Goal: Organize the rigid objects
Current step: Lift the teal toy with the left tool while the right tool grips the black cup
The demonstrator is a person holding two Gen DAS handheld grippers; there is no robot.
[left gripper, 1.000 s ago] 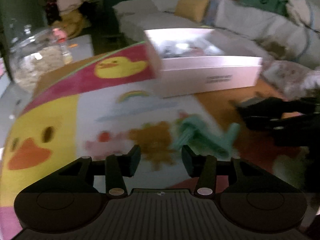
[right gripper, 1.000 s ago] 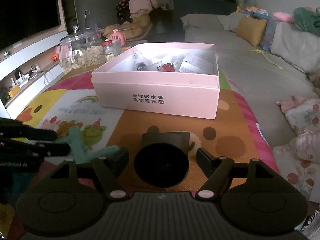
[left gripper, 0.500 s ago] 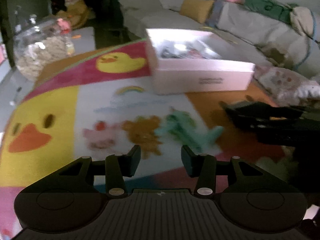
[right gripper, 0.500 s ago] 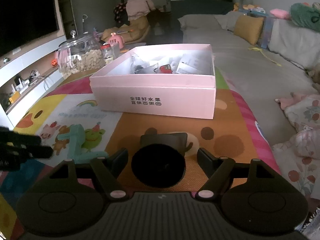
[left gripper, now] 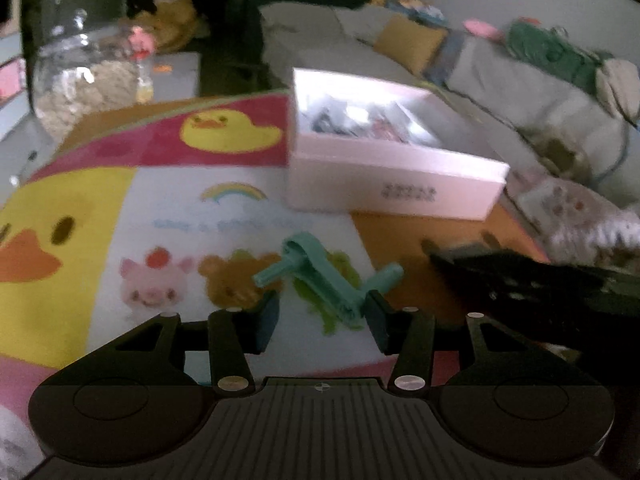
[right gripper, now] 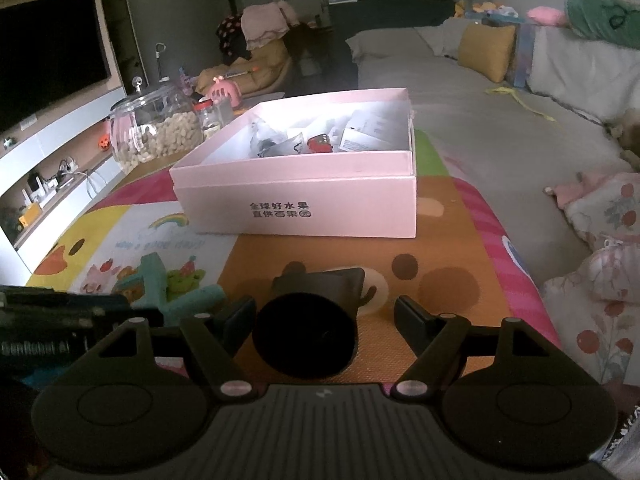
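Observation:
A teal plastic crank [left gripper: 320,276] lies on the cartoon play mat [left gripper: 168,208], its near end between the fingertips of my left gripper [left gripper: 322,314]. The jaws are opening and the pads do not press on it. A black cylindrical object [right gripper: 308,332] rests on the mat between the fingers of my right gripper [right gripper: 324,316], close to the left finger, with a gap to the right one. Beyond both stands an open pink box [right gripper: 296,208] holding several small items; the left wrist view shows the pink box [left gripper: 392,188] too. The teal crank [right gripper: 160,284] also shows at left in the right wrist view.
A glass jar [right gripper: 156,132] of pale nuts stands at the mat's far left corner. A grey sofa [right gripper: 480,120] with cushions runs along the right, floral bedding [right gripper: 600,240] beside the mat. A TV [right gripper: 48,56] and low shelf are at left.
The left gripper has swung over the mat so the teal crank now sits between its fingertips, and its jaws stand slightly wider. The right gripper and black object have stayed put.

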